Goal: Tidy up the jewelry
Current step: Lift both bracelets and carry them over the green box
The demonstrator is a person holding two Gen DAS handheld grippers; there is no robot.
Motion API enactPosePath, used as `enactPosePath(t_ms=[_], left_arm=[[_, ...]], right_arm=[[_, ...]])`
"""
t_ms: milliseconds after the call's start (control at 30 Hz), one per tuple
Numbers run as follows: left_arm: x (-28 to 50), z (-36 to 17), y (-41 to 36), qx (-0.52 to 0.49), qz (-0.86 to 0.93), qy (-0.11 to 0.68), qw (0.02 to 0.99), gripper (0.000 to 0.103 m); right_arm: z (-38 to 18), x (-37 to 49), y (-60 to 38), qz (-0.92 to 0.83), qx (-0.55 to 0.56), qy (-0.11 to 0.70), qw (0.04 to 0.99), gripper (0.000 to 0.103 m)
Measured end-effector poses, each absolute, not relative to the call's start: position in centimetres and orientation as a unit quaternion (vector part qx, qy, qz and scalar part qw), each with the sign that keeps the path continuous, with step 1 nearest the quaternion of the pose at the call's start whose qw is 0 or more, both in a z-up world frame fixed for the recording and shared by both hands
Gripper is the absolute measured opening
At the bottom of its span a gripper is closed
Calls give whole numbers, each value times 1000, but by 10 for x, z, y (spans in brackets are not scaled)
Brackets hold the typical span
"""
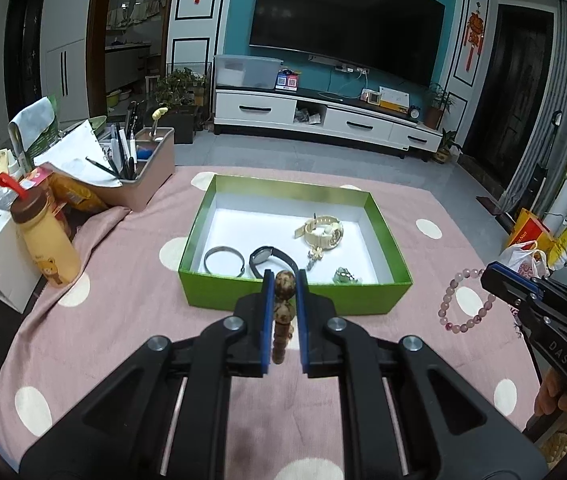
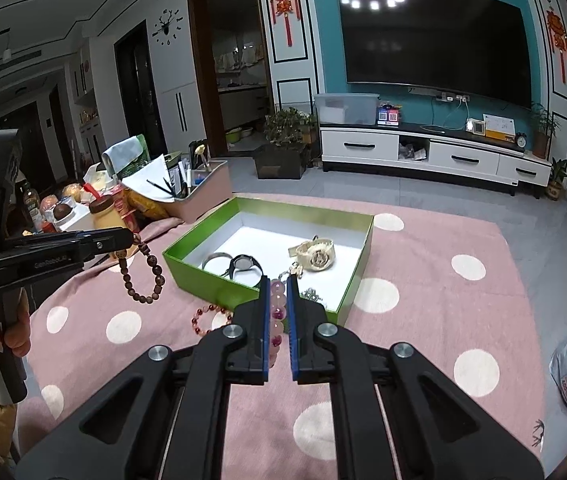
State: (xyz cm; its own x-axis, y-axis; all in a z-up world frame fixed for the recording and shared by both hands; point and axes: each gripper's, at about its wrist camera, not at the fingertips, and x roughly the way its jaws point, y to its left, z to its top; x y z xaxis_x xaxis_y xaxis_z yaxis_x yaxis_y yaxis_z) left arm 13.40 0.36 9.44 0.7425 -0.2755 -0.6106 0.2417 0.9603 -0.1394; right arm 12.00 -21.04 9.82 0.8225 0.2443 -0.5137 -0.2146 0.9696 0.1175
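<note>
Left gripper: your left gripper point(image 1: 284, 280) is clenched on the brown bead bracelet point(image 2: 145, 270) — in the right wrist view the loop hangs free below the jaw tips, clear of the cloth.
Right gripper: your right gripper point(image 2: 279, 280) is clamped on the pink bead bracelet point(image 1: 465, 300); in the left wrist view the loop dangles from its tip, over the cloth to the right of the box.
Box: the green box point(image 1: 295, 292) sits open on the pink dotted cloth point(image 1: 123, 320), white inside, just ahead of both grippers.
In the box: a cream watch point(image 1: 325, 230) toward the far right, a black watch point(image 1: 269, 258) and a metal bangle point(image 1: 225, 260) along the near wall, a small silver charm point(image 1: 314, 257) between the watches, and a greenish trinket point(image 1: 345, 276) in the near right corner — too small to tell more.
Still on the cloth: a red bead bracelet point(image 2: 211, 320) lies flat just outside the box's near wall, left of your right gripper.
Hands: one of your hands point(image 1: 555, 396) grips the right handle, the other hand point(image 2: 15, 336) the left.
Clutter: a yellow bottle point(image 1: 45, 236) and a pen holder point(image 1: 143, 168) stand at the cloth's left edge, well apart from the box.
</note>
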Motion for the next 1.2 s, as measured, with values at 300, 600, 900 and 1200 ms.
enactPosePath(t_ms=[300, 600, 900, 1200], left_arm=[[166, 96, -6, -17, -132, 331, 934, 10], [189, 92, -17, -10, -136, 333, 933, 10], [208, 87, -31, 6, -141, 338, 931, 10], [225, 85, -47, 21, -142, 339, 930, 10]], right_arm=[[103, 143, -213, 116, 27, 267, 956, 7], [105, 162, -209, 116, 21, 265, 957, 7], [101, 180, -212, 111, 19, 271, 956, 7], [94, 196, -215, 112, 18, 277, 954, 7]])
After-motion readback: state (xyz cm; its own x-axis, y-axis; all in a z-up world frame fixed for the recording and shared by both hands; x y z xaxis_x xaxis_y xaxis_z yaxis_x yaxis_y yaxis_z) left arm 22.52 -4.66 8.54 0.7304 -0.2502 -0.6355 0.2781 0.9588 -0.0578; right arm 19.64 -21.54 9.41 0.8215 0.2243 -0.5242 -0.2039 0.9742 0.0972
